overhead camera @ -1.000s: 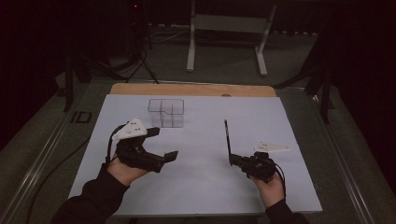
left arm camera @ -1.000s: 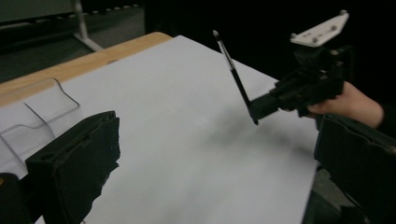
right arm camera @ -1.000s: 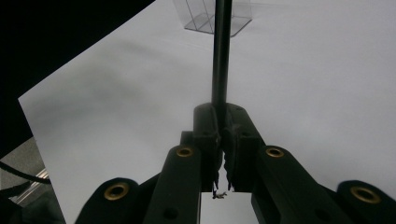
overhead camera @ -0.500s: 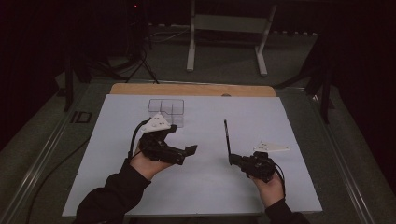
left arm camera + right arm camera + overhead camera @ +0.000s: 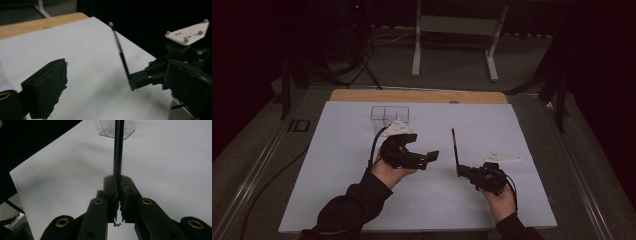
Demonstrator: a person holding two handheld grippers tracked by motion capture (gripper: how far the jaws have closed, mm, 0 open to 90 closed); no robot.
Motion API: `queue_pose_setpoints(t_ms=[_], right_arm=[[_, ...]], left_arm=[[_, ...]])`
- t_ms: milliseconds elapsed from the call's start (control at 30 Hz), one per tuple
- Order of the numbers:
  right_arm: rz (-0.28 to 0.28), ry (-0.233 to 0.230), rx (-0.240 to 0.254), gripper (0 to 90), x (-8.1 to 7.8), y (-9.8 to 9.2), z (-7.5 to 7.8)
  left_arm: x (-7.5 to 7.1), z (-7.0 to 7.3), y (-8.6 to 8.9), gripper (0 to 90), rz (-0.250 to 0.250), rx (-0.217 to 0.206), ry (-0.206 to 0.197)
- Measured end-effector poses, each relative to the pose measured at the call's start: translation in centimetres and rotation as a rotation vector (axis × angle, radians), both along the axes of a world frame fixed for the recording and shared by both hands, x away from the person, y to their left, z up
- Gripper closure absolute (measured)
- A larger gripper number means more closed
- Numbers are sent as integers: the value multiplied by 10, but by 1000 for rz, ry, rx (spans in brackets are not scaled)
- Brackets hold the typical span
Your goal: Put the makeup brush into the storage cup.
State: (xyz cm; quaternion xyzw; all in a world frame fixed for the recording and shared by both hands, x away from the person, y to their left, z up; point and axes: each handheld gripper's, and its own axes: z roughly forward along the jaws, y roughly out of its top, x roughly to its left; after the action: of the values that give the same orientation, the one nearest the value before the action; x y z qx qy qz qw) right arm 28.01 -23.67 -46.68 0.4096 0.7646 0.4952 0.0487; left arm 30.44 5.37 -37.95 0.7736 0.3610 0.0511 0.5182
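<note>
A thin black stick (image 5: 455, 147) with a pale tip (image 5: 111, 24) stands tilted up from my right gripper (image 5: 460, 171), which is shut on its lower end (image 5: 118, 150). In the right gripper view the jaws (image 5: 119, 192) meet tight around it. My left gripper (image 5: 428, 159) hovers over the middle of the white sheet (image 5: 342, 165), just left of the stick and apart from it. Its jaws stand wide (image 5: 115, 92) and have just been closing a little, with nothing between them. The left gripper view shows the right gripper (image 5: 140, 78) ahead.
A clear compartmented box (image 5: 389, 114) sits at the back of the sheet, behind the left hand, and appears beyond the stick in the right gripper view (image 5: 110, 128). A wooden board edge (image 5: 417, 96) borders the far side. A metal stand (image 5: 452, 30) is beyond the table.
The left hand has moved right across the sheet toward the stick, bringing its gripper close to it. The right hand and the stick have stayed still.
</note>
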Motion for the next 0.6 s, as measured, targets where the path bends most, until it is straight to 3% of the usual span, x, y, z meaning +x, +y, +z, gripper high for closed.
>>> queue_pose_setpoints(t_ms=[67,433,600], right_arm=[[1,0,1,840,0,0,0],[5,-1,0,840,0,1,0],[12,-4,-3,840,0,1,0]], left_arm=[[2,-2,-6,125,2,1,0],[13,-13,-36,237,-7,-33,54],[18,-19,-44,354,-3,-50,69]])
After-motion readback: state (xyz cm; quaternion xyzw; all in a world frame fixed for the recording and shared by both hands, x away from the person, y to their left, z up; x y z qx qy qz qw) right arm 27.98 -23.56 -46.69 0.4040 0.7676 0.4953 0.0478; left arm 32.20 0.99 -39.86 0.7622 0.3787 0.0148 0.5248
